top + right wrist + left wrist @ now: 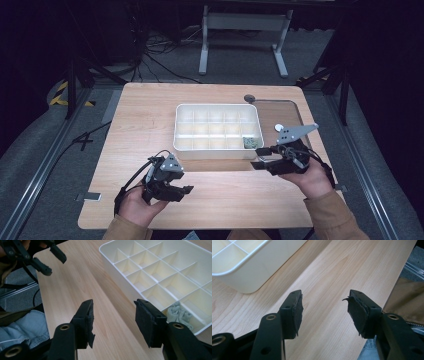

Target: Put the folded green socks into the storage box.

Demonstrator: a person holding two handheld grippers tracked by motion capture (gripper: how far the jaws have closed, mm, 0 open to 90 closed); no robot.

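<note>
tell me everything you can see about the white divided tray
The white tray is a rectangular bin with rounded corners and a rolled rim, looking like glossy plastic. Thin walls split it into a grid of small compartments. It sits flat and upright on the wooden table, around its middle. One near-right corner compartment holds a small grey-green crumpled item; the others look empty. Neither gripper touches it.

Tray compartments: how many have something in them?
1. The white divided tray holds a small grey-green bundle in its near-right corner compartment, close to the right tool. The other compartments look empty; near-row floors are partly hidden by the wall.
</note>
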